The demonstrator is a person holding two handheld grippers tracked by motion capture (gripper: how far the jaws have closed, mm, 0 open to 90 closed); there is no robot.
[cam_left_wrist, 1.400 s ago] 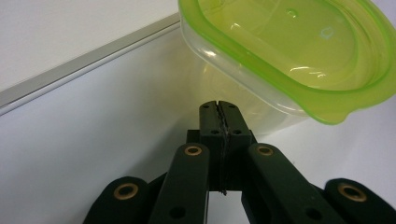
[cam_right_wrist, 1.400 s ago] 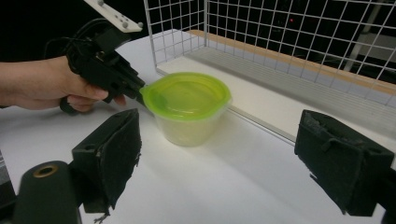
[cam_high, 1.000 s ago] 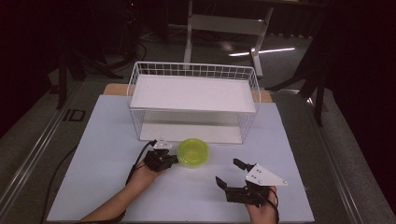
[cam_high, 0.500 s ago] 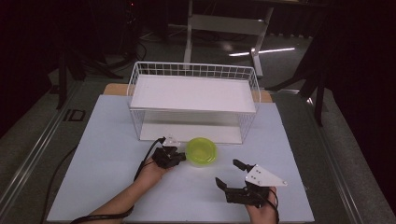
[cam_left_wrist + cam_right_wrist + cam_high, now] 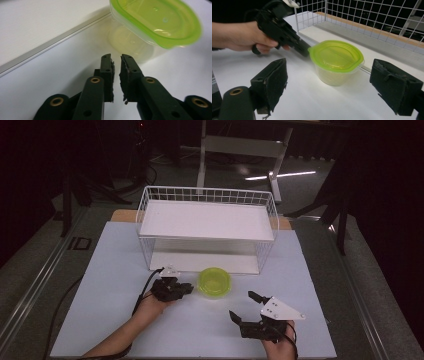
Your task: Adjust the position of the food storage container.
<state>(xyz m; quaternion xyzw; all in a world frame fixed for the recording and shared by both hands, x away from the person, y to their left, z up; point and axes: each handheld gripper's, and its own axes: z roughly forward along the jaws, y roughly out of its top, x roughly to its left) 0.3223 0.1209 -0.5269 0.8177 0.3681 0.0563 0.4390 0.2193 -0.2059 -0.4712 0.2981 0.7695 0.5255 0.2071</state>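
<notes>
Green-lidded container (image 5: 214, 281) sits on the white table (image 5: 100, 270) just in front of the wire basket rack (image 5: 207, 227), at about 6 o'clock from the rack's middle. It is a clear tub with a lime lid, upright, resting on the table.

At the container's 9 o'clock is the left gripper (image 5: 186, 289), with its tips just beside the lid's rim. The left hand (image 5: 150, 306) comes in from the bottom edge, forearm angled toward 1 o'clock, and the gripper points toward 3 o'clock at the container. In the left gripper view its jaws stand at a narrow gap with nothing between them; they have just been opening. The container lies just beyond the tips at 1 o'clock.

Farther off, at the container's 5 o'clock, the right gripper (image 5: 245, 307) hangs well apart from it. The right hand (image 5: 277, 347) is low at the bottom edge, and the gripper points toward 10 o'clock. Its jaws stand wide and hold nothing; in the right gripper view the container shows between them, farther off.
</notes>
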